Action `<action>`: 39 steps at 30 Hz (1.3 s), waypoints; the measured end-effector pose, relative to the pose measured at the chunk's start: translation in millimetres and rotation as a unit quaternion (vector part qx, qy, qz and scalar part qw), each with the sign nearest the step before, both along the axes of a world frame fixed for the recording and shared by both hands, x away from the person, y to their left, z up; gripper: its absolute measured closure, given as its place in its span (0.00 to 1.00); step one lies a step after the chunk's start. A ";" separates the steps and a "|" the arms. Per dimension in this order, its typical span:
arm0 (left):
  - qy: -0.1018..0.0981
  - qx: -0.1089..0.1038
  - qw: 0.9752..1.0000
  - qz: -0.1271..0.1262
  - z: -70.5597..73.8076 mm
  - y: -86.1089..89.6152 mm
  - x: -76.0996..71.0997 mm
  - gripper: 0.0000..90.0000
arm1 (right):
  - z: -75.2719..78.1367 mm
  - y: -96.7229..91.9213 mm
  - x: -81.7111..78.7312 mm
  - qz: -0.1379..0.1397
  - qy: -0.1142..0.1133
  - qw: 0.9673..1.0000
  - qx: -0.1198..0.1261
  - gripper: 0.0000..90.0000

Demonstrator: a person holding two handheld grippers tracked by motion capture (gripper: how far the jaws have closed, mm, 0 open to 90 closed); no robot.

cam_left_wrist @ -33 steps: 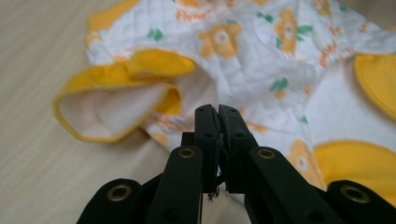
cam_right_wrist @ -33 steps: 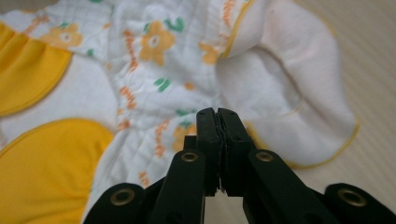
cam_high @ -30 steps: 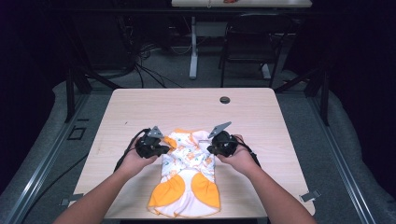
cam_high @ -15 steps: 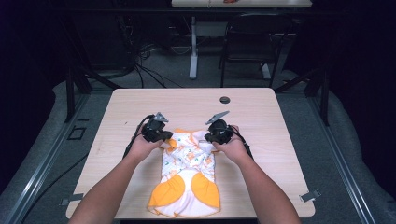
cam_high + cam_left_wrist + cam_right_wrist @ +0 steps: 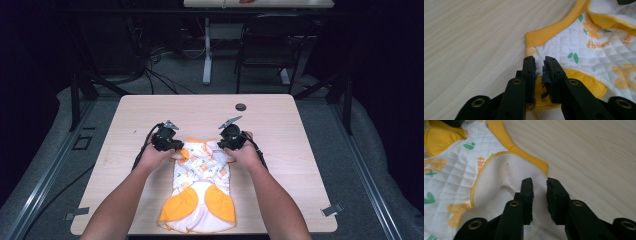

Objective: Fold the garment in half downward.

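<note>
Two grippers sit at the garment's (image 5: 200, 187) top corners on the table (image 5: 280, 125). Left gripper (image 5: 539, 62) and right gripper (image 5: 539, 183) have just been opening, jaws narrowly parted over fabric; the right gripper view alone reveals fleece lining.

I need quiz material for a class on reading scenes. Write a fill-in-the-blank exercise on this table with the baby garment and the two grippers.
1. The garment is white with trim coloured ____.
2. The jaws of the left gripper and of the right gripper stand ____, pads off the fabric.
3. The garment lies on a table with a top made of light ____.
4. The word printed on the quilted fabric beside the right gripper starts with the letters ____.

Missing words: yellow; open; wood; flo
</note>
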State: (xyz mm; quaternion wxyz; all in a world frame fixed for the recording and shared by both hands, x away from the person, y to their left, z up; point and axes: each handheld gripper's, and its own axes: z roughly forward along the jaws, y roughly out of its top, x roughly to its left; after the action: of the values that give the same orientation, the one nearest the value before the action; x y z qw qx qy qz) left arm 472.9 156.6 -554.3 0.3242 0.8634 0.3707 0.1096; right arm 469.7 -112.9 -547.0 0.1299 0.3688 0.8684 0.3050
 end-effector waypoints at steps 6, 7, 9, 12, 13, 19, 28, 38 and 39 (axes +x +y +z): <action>0.003 0.019 1.000 0.007 -6.6 -2.5 1.5 0.71 | -8.2 1.9 3.7 -0.004 0.005 1.000 -0.008 0.74; 0.002 0.023 1.000 0.011 -7.6 -3.2 1.6 0.70 | -10.1 2.2 3.7 -0.003 0.008 1.000 -0.006 0.74; 0.001 0.026 1.000 0.012 -9.0 -3.8 1.6 0.69 | -11.7 2.4 3.7 -0.004 0.007 1.000 -0.002 0.73; 0.012 0.023 1.000 0.010 -11.1 -2.4 2.9 0.68 | -14.4 1.9 4.5 -0.005 0.016 1.000 0.000 0.71; 0.012 0.023 1.000 0.010 -11.1 -2.4 2.9 0.67 | -14.4 1.9 4.5 -0.005 0.016 1.000 0.000 0.71; 0.017 0.020 1.000 0.009 -12.4 -1.8 3.7 0.67 | -16.5 -1.6 6.5 -0.003 0.032 0.999 0.007 0.71; 0.019 0.017 1.000 -0.002 -12.1 -3.2 1.7 0.80 | -19.3 -8.5 8.5 -0.010 0.070 0.996 0.047 0.77; 0.017 0.020 1.000 -0.006 -11.7 -7.4 -1.3 0.92 | -17.5 -2.7 4.6 0.006 0.068 0.997 0.029 0.93; 0.018 0.019 1.000 -0.005 -11.8 -7.2 -1.5 0.92 | -17.1 -2.0 4.1 0.006 0.067 0.997 0.027 0.94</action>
State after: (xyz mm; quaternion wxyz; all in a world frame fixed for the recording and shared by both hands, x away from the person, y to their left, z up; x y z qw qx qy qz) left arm 471.5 149.4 -566.0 0.3021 0.8730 0.3698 0.0994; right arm 473.8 -114.9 -564.1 0.0597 0.3862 0.8687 0.3043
